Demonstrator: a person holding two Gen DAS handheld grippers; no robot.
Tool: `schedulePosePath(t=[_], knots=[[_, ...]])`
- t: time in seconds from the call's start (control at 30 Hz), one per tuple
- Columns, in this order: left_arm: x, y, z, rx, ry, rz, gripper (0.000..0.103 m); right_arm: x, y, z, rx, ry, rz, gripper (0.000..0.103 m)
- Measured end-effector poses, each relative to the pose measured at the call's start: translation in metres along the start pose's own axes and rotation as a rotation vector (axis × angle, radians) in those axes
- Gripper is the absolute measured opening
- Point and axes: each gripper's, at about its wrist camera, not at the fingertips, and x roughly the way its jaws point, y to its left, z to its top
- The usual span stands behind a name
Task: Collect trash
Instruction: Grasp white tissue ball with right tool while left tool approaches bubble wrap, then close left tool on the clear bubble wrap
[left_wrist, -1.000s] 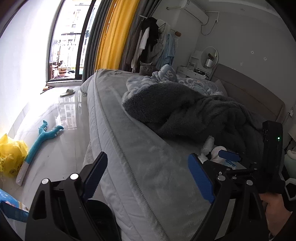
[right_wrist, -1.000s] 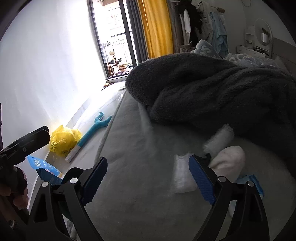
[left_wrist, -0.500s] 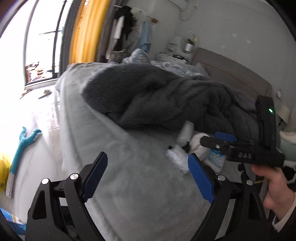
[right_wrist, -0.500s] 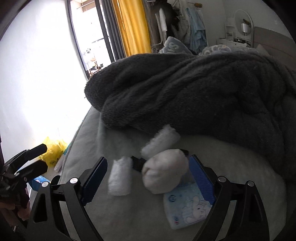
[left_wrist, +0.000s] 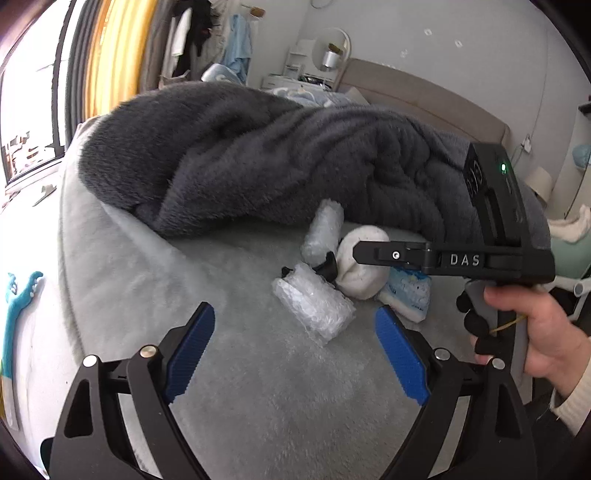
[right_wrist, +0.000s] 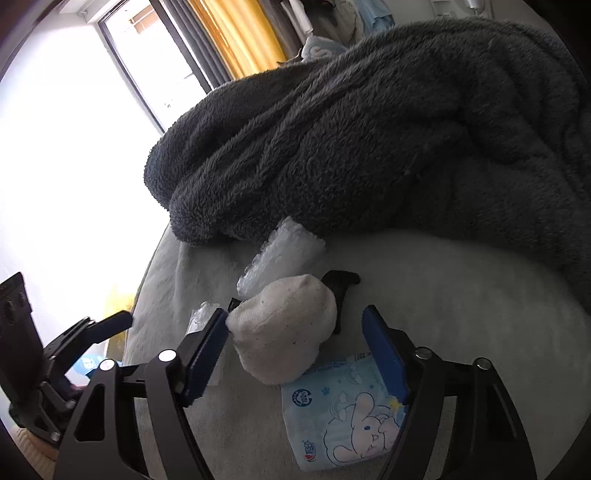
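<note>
- bed (left_wrist: 258, 387) in pale grey plush, with a dark grey fleece blanket (left_wrist: 258, 155) heaped across it.
- right gripper (right_wrist: 295, 347), lettered "das" on its side, jaws just been closing around a white wad (right_wrist: 284, 332); left pad touching it, right pad clear.
- left gripper (left_wrist: 295, 347), fingers spread wide, nothing between them, just short of a bubble-wrap roll (left_wrist: 314, 306).
- second bubble-wrap roll (right_wrist: 280, 251) at the blanket's edge.
- blue tissue pack (right_wrist: 343, 413) with a cartoon rabbit, its writing too small to read, beside the wad.
</note>
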Motion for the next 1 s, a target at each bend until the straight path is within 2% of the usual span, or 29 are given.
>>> schedulePosePath(t=[0.17,0.2,0.3,0.53,0.77,0.93,1.0], knots=[[0.022,-0.002,0.004,0.019,0.035,-0.019,0.09,0.006,-0.003,0.001,-0.006,0.022,0.02,0.057],[0.025,-0.002,0.004,0.026,0.04,-0.021,0.09,0.005,-0.004,0.001,-0.006,0.023,0.024,0.052],[0.035,-0.002,0.006,0.035,0.062,-0.049,0.09,-0.001,-0.006,0.001,-0.01,0.012,0.026,0.047],[0.053,-0.012,0.007,0.074,0.096,-0.071,0.085,-0.016,-0.009,0.01,-0.007,-0.033,0.034,0.047],[0.064,-0.015,0.007,0.074,0.119,-0.027,0.076,-0.03,-0.006,0.01,-0.022,-0.061,0.017,0.047],[0.068,-0.018,0.007,0.031,0.136,-0.022,0.066,-0.029,0.007,0.005,-0.038,-0.056,0.017,0.047],[0.069,-0.018,0.007,0.006,0.142,-0.012,0.056,-0.03,0.012,0.002,-0.05,-0.051,0.015,0.047]])
